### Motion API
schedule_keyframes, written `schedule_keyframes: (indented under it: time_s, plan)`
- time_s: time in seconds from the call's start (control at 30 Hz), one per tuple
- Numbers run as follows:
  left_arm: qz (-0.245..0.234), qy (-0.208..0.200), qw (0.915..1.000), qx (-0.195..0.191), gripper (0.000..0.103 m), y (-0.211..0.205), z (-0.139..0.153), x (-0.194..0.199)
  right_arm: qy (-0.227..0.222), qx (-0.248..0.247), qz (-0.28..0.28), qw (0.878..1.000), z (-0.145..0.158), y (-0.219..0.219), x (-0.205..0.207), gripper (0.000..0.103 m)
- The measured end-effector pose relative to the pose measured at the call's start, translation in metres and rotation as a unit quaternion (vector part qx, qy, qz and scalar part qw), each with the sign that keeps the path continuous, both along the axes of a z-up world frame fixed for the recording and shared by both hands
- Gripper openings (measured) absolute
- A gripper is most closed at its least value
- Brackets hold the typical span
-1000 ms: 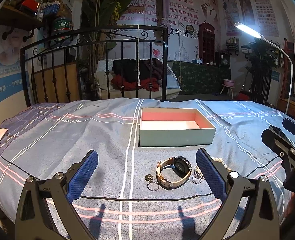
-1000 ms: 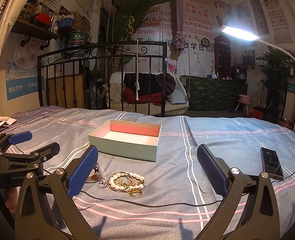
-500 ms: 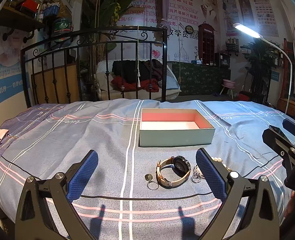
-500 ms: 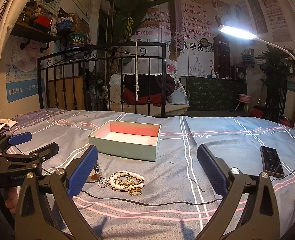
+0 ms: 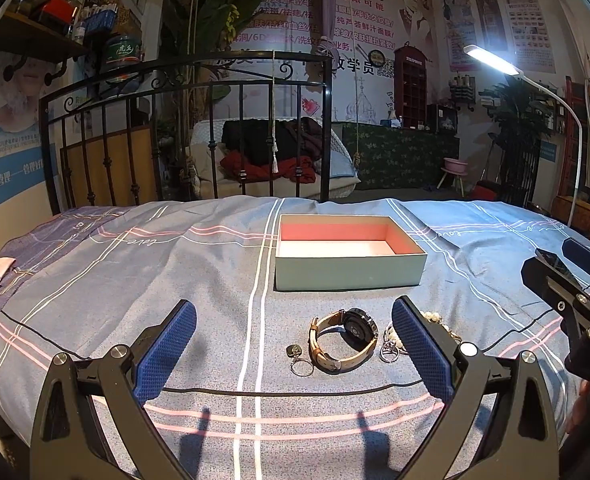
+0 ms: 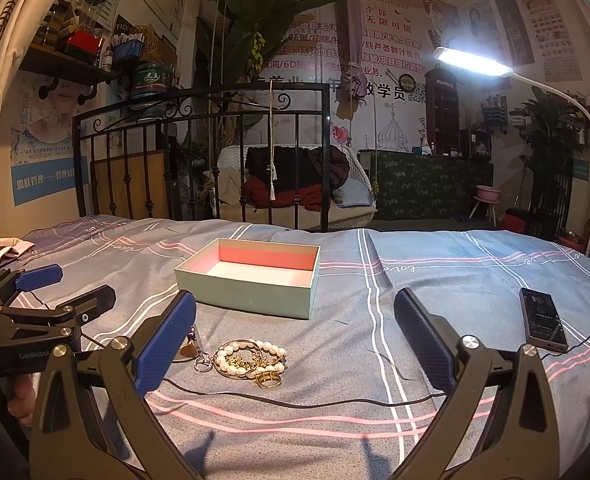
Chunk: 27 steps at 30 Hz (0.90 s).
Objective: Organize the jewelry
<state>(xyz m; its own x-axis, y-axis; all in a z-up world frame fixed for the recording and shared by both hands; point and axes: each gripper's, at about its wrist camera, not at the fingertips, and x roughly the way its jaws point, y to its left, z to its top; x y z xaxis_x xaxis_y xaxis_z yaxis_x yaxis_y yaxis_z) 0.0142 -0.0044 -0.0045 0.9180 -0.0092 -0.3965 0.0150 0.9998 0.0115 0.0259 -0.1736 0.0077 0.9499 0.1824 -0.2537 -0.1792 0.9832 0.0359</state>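
An open pale-green box with a pink lining (image 5: 349, 270) (image 6: 251, 292) stands on the bed. In front of it lie a tan-strap watch (image 5: 345, 340), a small ring with a charm (image 5: 299, 360), and a pearl bracelet with gold chains (image 6: 249, 362) and a gold ring (image 6: 269, 378). My left gripper (image 5: 293, 344) is open and empty, hovering just before the watch; it also shows in the right wrist view (image 6: 67, 292). My right gripper (image 6: 295, 338) is open and empty, near the pearl bracelet; it also shows in the left wrist view (image 5: 567, 268).
A black phone-like device (image 6: 543, 318) lies on the bed at the right. A thin black cable (image 6: 295, 398) runs across the blue plaid bedspread. A black iron bed frame (image 5: 183, 128) stands behind. A floor lamp (image 6: 475, 62) shines at the right.
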Motion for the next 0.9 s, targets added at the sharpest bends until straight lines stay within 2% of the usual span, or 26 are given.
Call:
schedule_keyframes:
  time_s: [0.7, 0.9]
  plan:
    - [0.000, 0.013, 0.9999, -0.009, 0.096, 0.003, -0.003, 0.004, 0.013, 0.000, 0.007, 1.000, -0.005, 0.004, 0.005, 0.097]
    - [0.004, 0.037, 0.9993, -0.007, 0.096, 0.007, -0.008, 0.013, 0.050, 0.005, 0.017, 0.999, -0.011, 0.003, 0.016, 0.097]
